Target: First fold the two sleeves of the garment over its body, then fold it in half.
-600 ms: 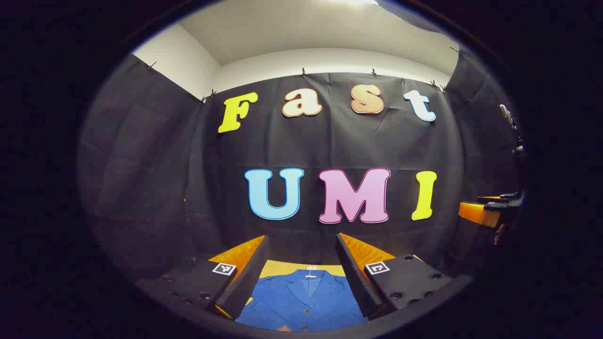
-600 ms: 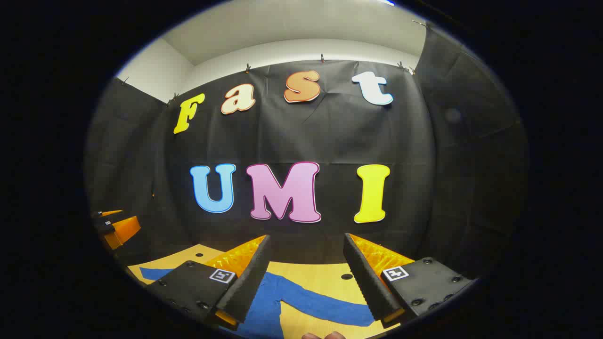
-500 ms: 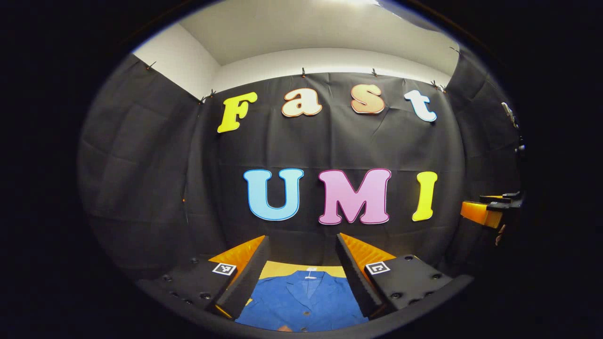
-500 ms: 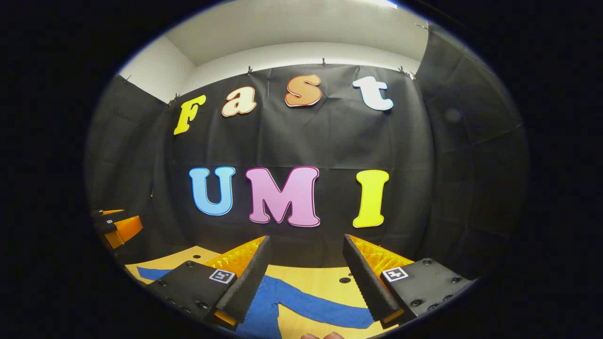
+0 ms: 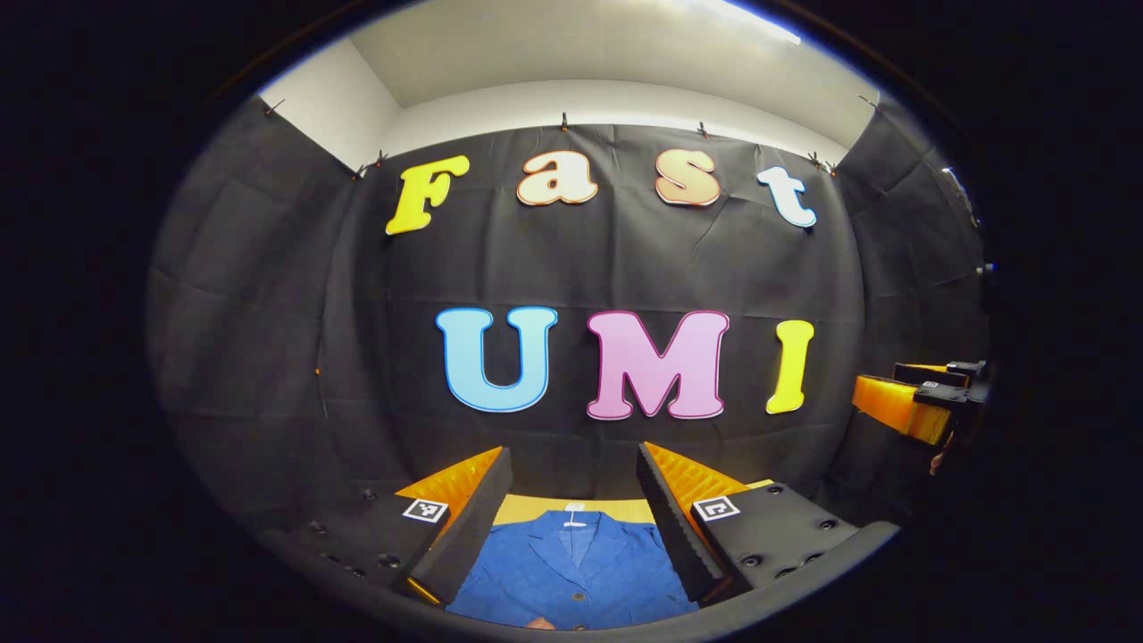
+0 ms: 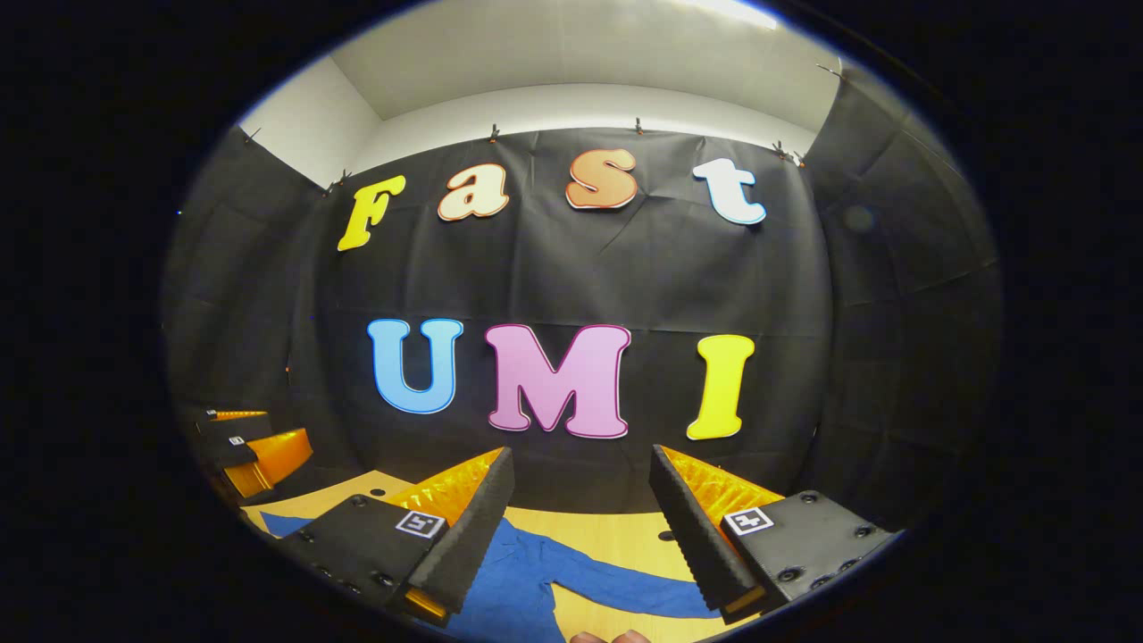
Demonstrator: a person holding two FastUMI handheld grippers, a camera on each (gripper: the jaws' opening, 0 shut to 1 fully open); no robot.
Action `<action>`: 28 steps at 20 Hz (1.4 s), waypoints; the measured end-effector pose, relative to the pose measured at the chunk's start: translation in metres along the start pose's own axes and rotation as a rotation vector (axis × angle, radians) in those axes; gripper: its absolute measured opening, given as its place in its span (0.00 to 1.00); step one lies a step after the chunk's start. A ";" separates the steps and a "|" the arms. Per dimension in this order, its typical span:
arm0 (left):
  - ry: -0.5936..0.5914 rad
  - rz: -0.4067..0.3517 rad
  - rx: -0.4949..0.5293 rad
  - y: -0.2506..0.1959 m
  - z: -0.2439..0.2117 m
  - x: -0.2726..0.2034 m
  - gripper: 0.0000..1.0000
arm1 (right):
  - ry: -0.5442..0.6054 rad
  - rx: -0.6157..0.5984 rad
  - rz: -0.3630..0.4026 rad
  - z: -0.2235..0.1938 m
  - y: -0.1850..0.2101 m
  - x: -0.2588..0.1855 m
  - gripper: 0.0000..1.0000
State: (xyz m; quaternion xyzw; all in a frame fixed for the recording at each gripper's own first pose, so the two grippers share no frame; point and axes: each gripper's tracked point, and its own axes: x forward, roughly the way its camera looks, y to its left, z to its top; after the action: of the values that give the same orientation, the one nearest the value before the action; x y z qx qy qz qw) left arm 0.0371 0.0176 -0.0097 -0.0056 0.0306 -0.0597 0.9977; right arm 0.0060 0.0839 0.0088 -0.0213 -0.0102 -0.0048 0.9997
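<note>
A blue buttoned garment (image 5: 571,572) lies flat on the wooden table (image 5: 536,509), collar toward the far wall. My left gripper (image 5: 571,460) hovers above its chest, open, nothing between its fingers. In the right gripper view the garment's sleeve (image 6: 616,576) stretches out to the right over the table (image 6: 598,527). My right gripper (image 6: 580,460) hangs open above that sleeve, holding nothing. The right gripper (image 5: 911,402) also appears at the far right edge of the left gripper view, and the left gripper (image 6: 254,446) at the far left of the right gripper view.
The black cloth wall stands close behind the table's far edge. Small round holes (image 6: 665,536) dot the tabletop. A fingertip (image 6: 612,637) peeks in at the bottom of the right gripper view.
Both views have shifted slightly: the right gripper tilted a little upward and to the left, the left gripper turned slightly to the right. Both stay open and the garment has not moved.
</note>
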 end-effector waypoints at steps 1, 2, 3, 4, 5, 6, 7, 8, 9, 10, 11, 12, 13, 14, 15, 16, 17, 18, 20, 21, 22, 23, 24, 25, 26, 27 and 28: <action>-0.002 -0.006 0.004 0.005 -0.001 -0.002 0.82 | 0.001 -0.003 0.003 0.000 0.006 0.001 0.97; -0.005 -0.008 0.008 0.009 -0.001 -0.001 0.82 | -0.001 -0.006 0.005 0.002 0.011 0.000 0.97; -0.009 -0.007 0.011 0.014 -0.001 -0.002 0.82 | -0.009 -0.011 0.008 0.004 0.015 0.000 0.97; -0.014 -0.004 0.011 0.019 0.000 -0.001 0.82 | -0.015 -0.019 0.007 0.005 0.019 0.000 0.97; -0.022 0.000 0.007 0.023 0.000 -0.002 0.84 | -0.016 -0.027 0.008 0.004 0.022 0.000 0.97; -0.026 0.002 -0.001 0.027 0.001 -0.001 0.82 | -0.014 -0.033 0.010 0.002 0.026 0.001 0.97; -0.024 0.003 -0.009 0.030 -0.002 -0.002 0.83 | -0.009 -0.037 0.012 0.000 0.029 0.002 0.97; -0.021 0.003 -0.017 0.033 -0.004 -0.001 0.82 | -0.004 -0.038 0.011 -0.001 0.031 0.002 0.97; -0.016 0.002 -0.023 0.036 -0.008 -0.002 0.82 | -0.001 -0.035 0.010 -0.001 0.034 0.003 0.97; -0.008 0.004 -0.025 0.039 -0.010 -0.002 0.82 | 0.005 -0.029 0.005 -0.004 0.035 0.003 0.97; -0.004 0.005 -0.026 0.042 -0.013 -0.003 0.82 | 0.009 -0.024 0.003 -0.005 0.037 0.003 0.97; -0.005 0.006 -0.026 0.045 -0.013 -0.002 0.82 | 0.014 -0.021 0.001 -0.006 0.039 0.003 0.97; -0.009 0.007 -0.027 0.048 -0.013 -0.003 0.80 | 0.018 -0.024 -0.002 -0.008 0.041 0.002 0.97; -0.011 0.006 -0.027 0.050 -0.012 -0.002 0.82 | 0.027 -0.029 -0.007 -0.011 0.039 0.002 0.97; -0.010 0.004 -0.027 0.051 -0.014 -0.002 0.82 | 0.035 -0.032 -0.013 -0.014 0.038 0.001 0.97; -0.008 0.002 -0.027 0.052 -0.014 0.000 0.82 | 0.044 -0.028 -0.020 -0.017 0.037 0.001 0.97; -0.011 -0.001 -0.027 0.053 -0.014 -0.001 0.80 | 0.048 -0.022 -0.027 -0.017 0.035 0.001 0.97; -0.015 -0.005 -0.028 0.053 -0.012 0.000 0.80 | 0.050 -0.017 -0.038 -0.016 0.032 0.000 0.97; -0.023 -0.009 -0.029 0.054 -0.011 -0.001 0.81 | 0.051 -0.013 -0.073 -0.016 0.020 0.000 0.87; -0.023 -0.010 -0.028 0.056 -0.014 -0.003 0.82 | 0.056 -0.011 -0.087 -0.018 0.015 -0.001 0.87; -0.022 -0.010 -0.030 0.056 -0.015 -0.003 0.82 | 0.062 -0.009 -0.102 -0.020 0.010 -0.002 0.87; -0.020 -0.012 -0.033 0.057 -0.017 -0.004 0.82 | 0.066 -0.008 -0.117 -0.021 0.005 -0.004 0.87; -0.016 -0.014 -0.037 0.057 -0.019 -0.004 0.82 | 0.071 -0.008 -0.131 -0.021 -0.001 -0.006 0.87; -0.013 -0.015 -0.041 0.057 -0.021 -0.005 0.82 | 0.072 -0.012 -0.144 -0.021 -0.005 -0.008 0.87; -0.011 -0.017 -0.042 0.057 -0.022 -0.006 0.82 | 0.070 -0.018 -0.155 -0.020 -0.008 -0.010 0.87; -0.010 -0.020 -0.042 0.057 -0.024 -0.008 0.80 | 0.066 -0.025 -0.162 -0.019 -0.011 -0.013 0.87; -0.009 -0.020 -0.040 0.057 -0.024 -0.008 0.80 | 0.065 -0.029 -0.167 -0.019 -0.012 -0.015 0.87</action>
State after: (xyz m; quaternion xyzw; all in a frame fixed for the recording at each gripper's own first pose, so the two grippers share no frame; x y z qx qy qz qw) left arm 0.0342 0.0749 -0.0338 -0.0263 0.0271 -0.0691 0.9969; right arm -0.0092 0.0713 -0.0104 -0.0347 0.0207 -0.0889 0.9952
